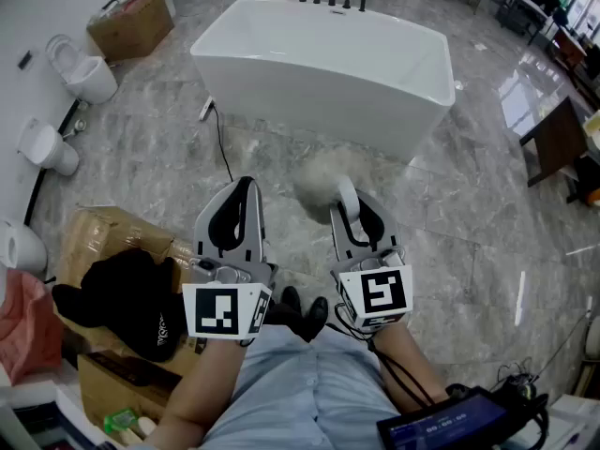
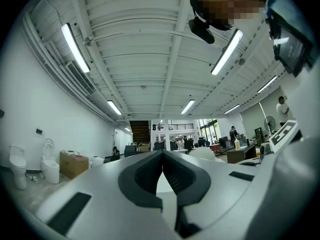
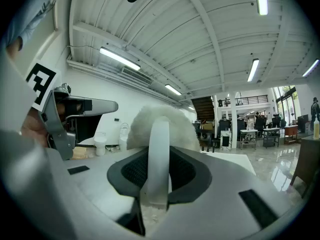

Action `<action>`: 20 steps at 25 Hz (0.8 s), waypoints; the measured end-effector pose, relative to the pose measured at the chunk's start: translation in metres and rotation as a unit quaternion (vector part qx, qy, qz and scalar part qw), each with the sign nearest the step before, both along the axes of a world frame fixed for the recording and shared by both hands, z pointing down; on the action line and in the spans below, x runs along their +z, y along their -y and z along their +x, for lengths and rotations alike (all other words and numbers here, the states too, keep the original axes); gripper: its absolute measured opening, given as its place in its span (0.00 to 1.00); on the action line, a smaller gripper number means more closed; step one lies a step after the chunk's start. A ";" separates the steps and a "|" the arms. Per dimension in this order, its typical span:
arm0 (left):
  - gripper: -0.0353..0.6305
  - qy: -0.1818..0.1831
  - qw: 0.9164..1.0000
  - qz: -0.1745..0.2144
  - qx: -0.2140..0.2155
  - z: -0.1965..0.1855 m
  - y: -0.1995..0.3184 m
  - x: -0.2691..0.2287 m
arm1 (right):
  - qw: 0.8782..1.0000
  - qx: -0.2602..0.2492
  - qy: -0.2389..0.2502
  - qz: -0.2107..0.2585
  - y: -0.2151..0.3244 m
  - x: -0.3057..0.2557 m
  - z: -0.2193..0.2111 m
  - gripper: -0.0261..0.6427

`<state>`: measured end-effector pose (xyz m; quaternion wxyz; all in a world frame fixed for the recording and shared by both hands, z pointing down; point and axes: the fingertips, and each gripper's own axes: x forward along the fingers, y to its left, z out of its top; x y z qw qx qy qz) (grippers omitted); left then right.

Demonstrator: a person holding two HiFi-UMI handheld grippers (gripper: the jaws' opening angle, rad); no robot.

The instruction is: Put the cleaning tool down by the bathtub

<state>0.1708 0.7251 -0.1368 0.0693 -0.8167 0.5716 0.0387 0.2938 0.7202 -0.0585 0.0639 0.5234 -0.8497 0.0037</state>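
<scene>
Cleaning tool: The cleaning tool [image 1: 322,182] has a white handle and a soft fluffy head. It is up in the air, in front of the person, with the fluffy end pointing at the tub. It is not on the floor yet.

Right gripper: The right gripper [image 1: 359,221] has its jaws squeezed on the white handle [image 3: 159,154].

Left gripper: The left gripper [image 1: 236,209] has its jaws pressed together with nothing in them. It is just beside the right one.

Bathtub: The big white bathtub [image 1: 319,92] stands ahead, apart from the tool.

Step now: I think the tool is being carried to the tub. It needs to go low before the jaws let go.

What could go wrong: If the jaws let go from up here, the tool would fall and might bounce or roll away. If it goes too far ahead, the fluffy head could bump the tub wall. The black cable [image 1: 223,153] lies on the floor near the tub's left corner, and the tool could land on it.

Edges: A cardboard box [image 1: 98,225] with a black bag [image 1: 131,293] is close on the left. A dark table [image 1: 558,139] is far off on the right.

Open room: The bare stone floor [image 1: 469,204] in front of the tub looks like the best spot.
</scene>
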 end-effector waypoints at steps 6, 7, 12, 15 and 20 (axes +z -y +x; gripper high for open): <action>0.08 0.002 1.000 -0.005 -0.003 0.010 0.007 0.005 | 1.000 0.008 0.005 -0.005 0.009 0.002 0.015 0.18; 0.08 0.003 1.000 -0.007 -0.005 0.010 0.009 0.007 | 1.000 0.005 0.003 -0.006 0.012 0.004 0.016 0.18; 0.08 0.006 1.000 -0.013 -0.025 0.003 0.023 0.011 | 1.000 0.002 0.009 -0.003 0.029 0.006 0.019 0.18; 0.08 0.004 0.999 -0.016 -0.039 -0.008 0.036 0.016 | 1.000 0.003 0.011 -0.007 0.045 0.011 0.018 0.18; 0.08 -0.002 0.998 -0.025 -0.059 -0.034 0.064 0.031 | 1.000 -0.003 0.008 -0.022 0.079 0.026 0.004 0.18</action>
